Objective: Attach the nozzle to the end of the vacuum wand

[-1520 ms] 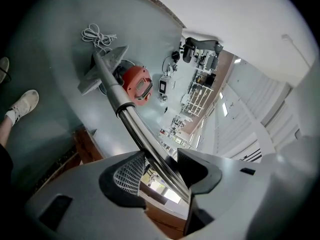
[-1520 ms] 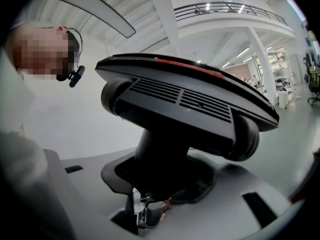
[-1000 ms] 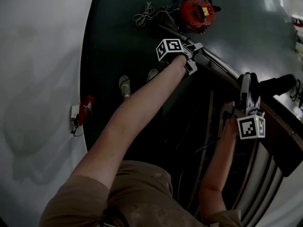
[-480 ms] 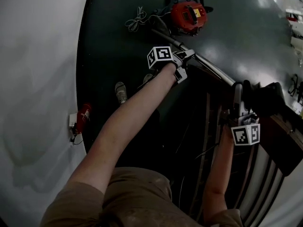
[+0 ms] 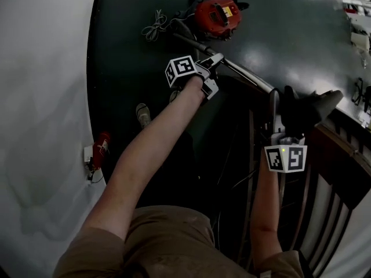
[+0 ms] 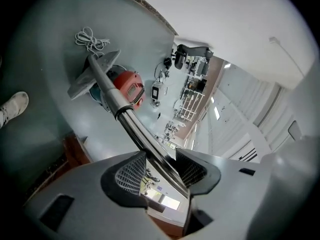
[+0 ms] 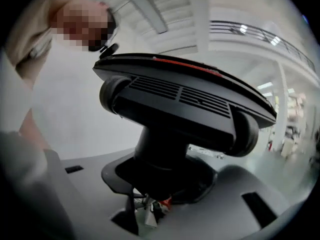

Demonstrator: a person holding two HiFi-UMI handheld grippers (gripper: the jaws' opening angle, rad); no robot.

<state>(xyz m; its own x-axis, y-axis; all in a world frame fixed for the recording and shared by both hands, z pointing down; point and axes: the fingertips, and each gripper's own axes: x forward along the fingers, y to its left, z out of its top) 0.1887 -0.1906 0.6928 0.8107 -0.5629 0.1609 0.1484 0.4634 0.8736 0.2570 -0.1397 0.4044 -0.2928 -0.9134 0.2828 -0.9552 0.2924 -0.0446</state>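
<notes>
A chrome vacuum wand (image 5: 246, 75) runs from the red canister vacuum (image 5: 215, 15) on the floor toward the right. My left gripper (image 5: 211, 74) is shut on the wand partway along it. In the left gripper view the wand (image 6: 125, 115) crosses slantwise between the pads and my left gripper (image 6: 162, 170) grips it. My right gripper (image 5: 281, 113) is shut on the neck of the black floor nozzle (image 5: 310, 106). It holds the nozzle just beside the wand's free end. The nozzle (image 7: 180, 106) fills the right gripper view, its neck between the jaws of my right gripper (image 7: 165, 184).
A coiled power cord (image 5: 152, 25) lies by the vacuum. The person's shoe (image 5: 142, 114) stands on the dark floor. A wooden slatted frame (image 5: 333, 161) lies below the right hand. A small red object (image 5: 99, 146) sits by the white wall on the left.
The nozzle has rolled in the right gripper's grip and sits nearer the wand's end. The left gripper keeps its place on the wand. The head view has drifted.
</notes>
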